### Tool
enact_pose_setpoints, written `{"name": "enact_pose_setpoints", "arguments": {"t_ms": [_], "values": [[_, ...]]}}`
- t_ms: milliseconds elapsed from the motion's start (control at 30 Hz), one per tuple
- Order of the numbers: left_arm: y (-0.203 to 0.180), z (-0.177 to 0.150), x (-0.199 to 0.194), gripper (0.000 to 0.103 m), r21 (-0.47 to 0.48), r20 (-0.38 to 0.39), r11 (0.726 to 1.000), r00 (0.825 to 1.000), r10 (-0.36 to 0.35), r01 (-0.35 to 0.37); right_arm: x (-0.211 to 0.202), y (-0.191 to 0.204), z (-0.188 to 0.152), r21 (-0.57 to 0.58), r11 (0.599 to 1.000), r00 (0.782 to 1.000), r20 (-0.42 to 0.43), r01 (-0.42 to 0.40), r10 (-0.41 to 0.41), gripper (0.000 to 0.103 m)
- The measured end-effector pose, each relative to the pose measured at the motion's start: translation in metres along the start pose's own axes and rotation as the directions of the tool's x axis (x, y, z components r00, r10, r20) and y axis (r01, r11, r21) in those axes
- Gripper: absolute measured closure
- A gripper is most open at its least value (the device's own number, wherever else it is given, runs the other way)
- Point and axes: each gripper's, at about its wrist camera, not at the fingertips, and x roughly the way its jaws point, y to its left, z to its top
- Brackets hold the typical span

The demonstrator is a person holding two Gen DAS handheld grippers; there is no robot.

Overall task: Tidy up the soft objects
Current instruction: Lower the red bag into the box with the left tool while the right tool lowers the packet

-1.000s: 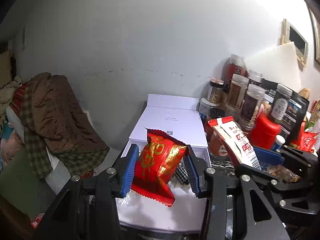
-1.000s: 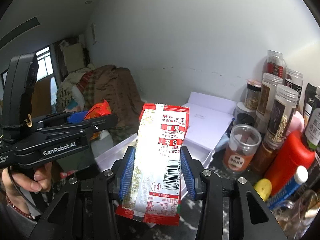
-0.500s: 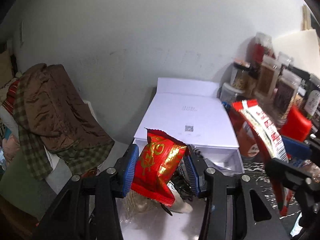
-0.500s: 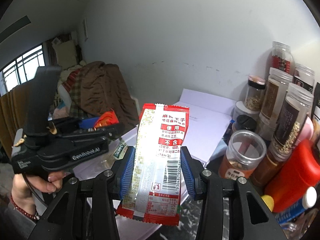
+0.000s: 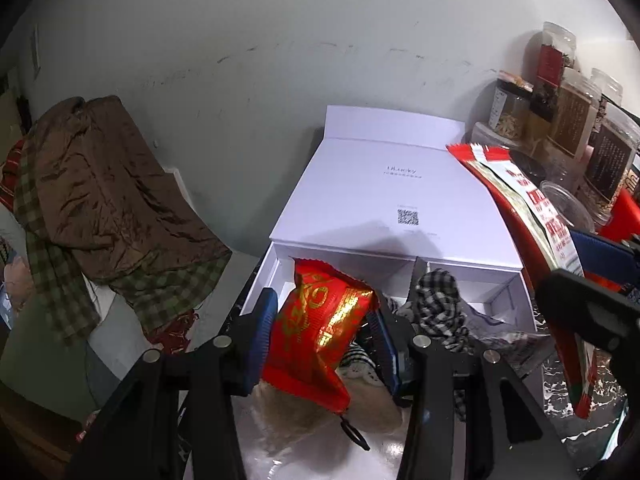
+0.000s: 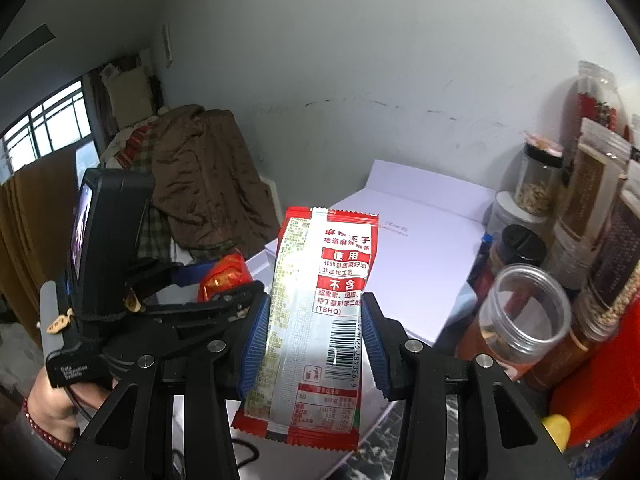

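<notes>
My left gripper (image 5: 322, 330) is shut on a red and gold snack packet (image 5: 320, 328) and holds it over the near compartments of a white divided box (image 5: 516, 280). A black-and-white checked cloth (image 5: 438, 304) and a beige soft item (image 5: 372, 404) lie in the box. My right gripper (image 6: 316, 340) is shut on a long red and white snack packet (image 6: 320, 320), held upright. That packet (image 5: 532, 216) and the right gripper also show at the right in the left wrist view. The left gripper (image 6: 224, 300) shows at the left of the right wrist view.
The box's white lid (image 5: 396, 200) lies open against the wall. Several spice jars (image 6: 592, 208), an open clear jar (image 6: 520, 316) and a red bottle (image 6: 592, 392) crowd the right. A brown jacket on checked fabric (image 5: 100, 208) is heaped at the left.
Both grippers moved forward and lower toward the box with their packets. The box's compartments and the checked cloth came into the left wrist view.
</notes>
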Motion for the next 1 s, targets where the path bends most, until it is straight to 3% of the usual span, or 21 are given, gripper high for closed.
{"name": "enact_pose_setpoints", "arguments": {"t_ms": [167,700,1000], "values": [[0.004,-0.005,0.014,0.057,-0.020,-0.050,1.000,0.999,-0.004,0.003,0.014,0.000,0.004,-0.001,1.000,1.000,-0.019,-0.018,0.018,0.058],[0.010,-0.006,0.024,0.057,-0.031,-0.070,0.999,0.997,0.022,-0.024,0.062,0.001,-0.008,-0.012,0.999,0.989,-0.137,-0.051,0.049,0.059],[0.009,-0.007,0.026,0.057,-0.030,-0.091,0.999,0.996,0.015,-0.018,0.063,-0.001,-0.013,-0.007,0.999,0.986,-0.157,-0.054,0.052,0.059]]}}
